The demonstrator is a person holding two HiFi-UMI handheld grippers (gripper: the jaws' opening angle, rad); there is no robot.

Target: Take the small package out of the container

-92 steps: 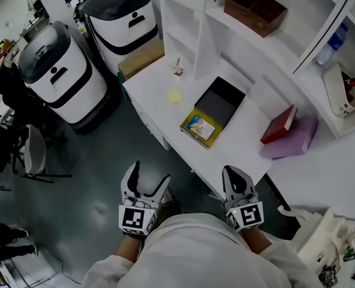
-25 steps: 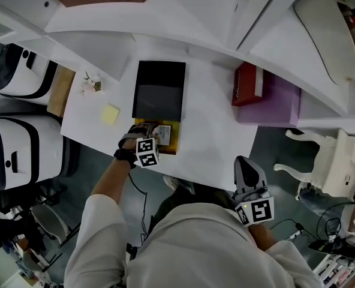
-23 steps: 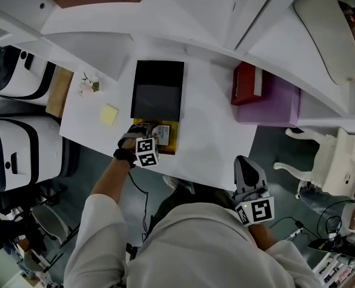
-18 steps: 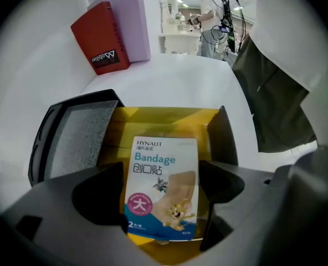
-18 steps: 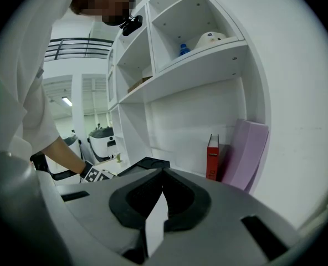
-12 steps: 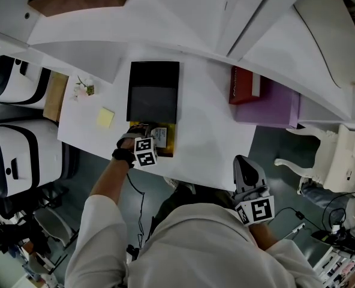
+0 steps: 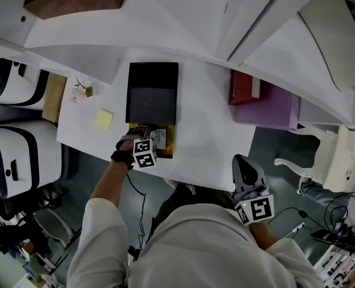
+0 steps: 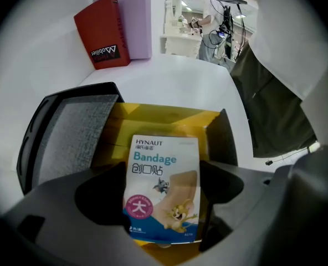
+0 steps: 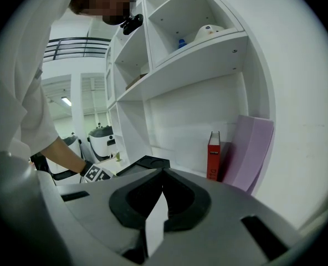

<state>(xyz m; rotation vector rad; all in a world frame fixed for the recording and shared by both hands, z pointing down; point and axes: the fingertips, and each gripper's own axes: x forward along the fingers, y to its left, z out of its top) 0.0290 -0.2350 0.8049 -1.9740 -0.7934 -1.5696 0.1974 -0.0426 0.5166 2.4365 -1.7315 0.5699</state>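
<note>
Nearest, by the person's waist, the right claw [image 9: 159, 199] is pressed together, empty. Out over the counter [image 7: 208, 138], the left claw [image 8: 163, 215] pinches the small bandage package [image 8: 164, 184] above the open yellow container [image 8: 153, 122], its black lid [image 7: 152, 92] beyond.

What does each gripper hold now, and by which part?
The left gripper holds the bandage package by its lower half, fingers on both side edges, over the yellow box. The right gripper holds nothing.
</note>
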